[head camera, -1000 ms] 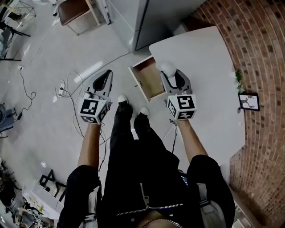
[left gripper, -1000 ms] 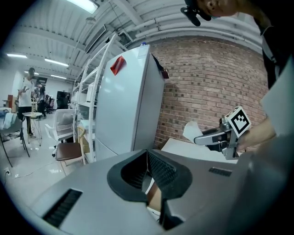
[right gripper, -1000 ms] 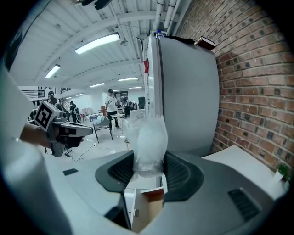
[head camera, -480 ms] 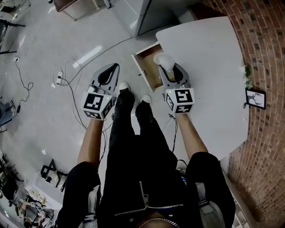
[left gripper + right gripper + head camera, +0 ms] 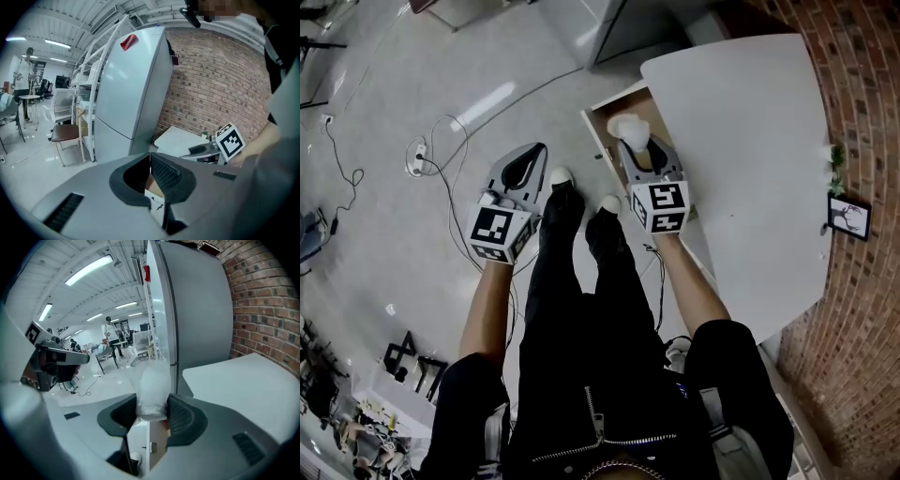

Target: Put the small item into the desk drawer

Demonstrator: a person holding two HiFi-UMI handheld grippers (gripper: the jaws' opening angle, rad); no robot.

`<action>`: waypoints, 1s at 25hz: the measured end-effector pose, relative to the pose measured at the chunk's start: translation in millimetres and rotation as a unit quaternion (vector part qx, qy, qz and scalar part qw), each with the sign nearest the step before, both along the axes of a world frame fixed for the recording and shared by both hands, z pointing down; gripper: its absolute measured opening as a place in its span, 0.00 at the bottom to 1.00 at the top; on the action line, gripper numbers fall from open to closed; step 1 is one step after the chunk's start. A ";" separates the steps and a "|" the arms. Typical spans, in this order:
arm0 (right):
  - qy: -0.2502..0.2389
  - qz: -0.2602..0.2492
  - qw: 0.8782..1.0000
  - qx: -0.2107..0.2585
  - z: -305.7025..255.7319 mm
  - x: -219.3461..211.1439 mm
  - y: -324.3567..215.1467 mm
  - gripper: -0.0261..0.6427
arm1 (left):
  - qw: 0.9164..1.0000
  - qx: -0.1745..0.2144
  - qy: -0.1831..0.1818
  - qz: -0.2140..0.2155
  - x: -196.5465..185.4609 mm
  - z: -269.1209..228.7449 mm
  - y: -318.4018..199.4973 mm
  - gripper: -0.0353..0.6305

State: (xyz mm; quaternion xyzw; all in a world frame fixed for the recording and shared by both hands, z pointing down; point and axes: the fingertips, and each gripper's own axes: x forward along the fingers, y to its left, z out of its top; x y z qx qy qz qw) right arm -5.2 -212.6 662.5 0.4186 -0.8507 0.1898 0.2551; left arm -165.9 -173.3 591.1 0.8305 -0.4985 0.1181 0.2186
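The small item (image 5: 626,125), a clear bag with something white in it, sticks up from my right gripper (image 5: 629,142), which is shut on it. It hangs over the open wooden drawer (image 5: 602,114) at the front of the white desk (image 5: 750,141). In the right gripper view the item (image 5: 150,380) fills the gap between the jaws, with the drawer front (image 5: 158,442) below. My left gripper (image 5: 536,156) is shut and empty, to the left of the drawer, above the floor. In the left gripper view its tips (image 5: 150,157) meet.
A tall grey cabinet (image 5: 126,93) stands behind the desk, beside the brick wall (image 5: 862,84). A small plant (image 5: 836,155) and a picture frame (image 5: 848,217) sit at the desk's far edge. Cables and a power strip (image 5: 417,150) lie on the floor. The person's shoes (image 5: 560,178) stand by the drawer.
Both grippers have come down. The right one, still holding the item, has shifted from the desk's edge to over the open drawer.
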 end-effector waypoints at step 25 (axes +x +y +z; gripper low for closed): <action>0.092 0.008 0.981 -0.168 234.4 26.9 -15.2 0.31 | 0.998 -0.061 0.000 -0.032 -14.2 99.3 17.7 0.09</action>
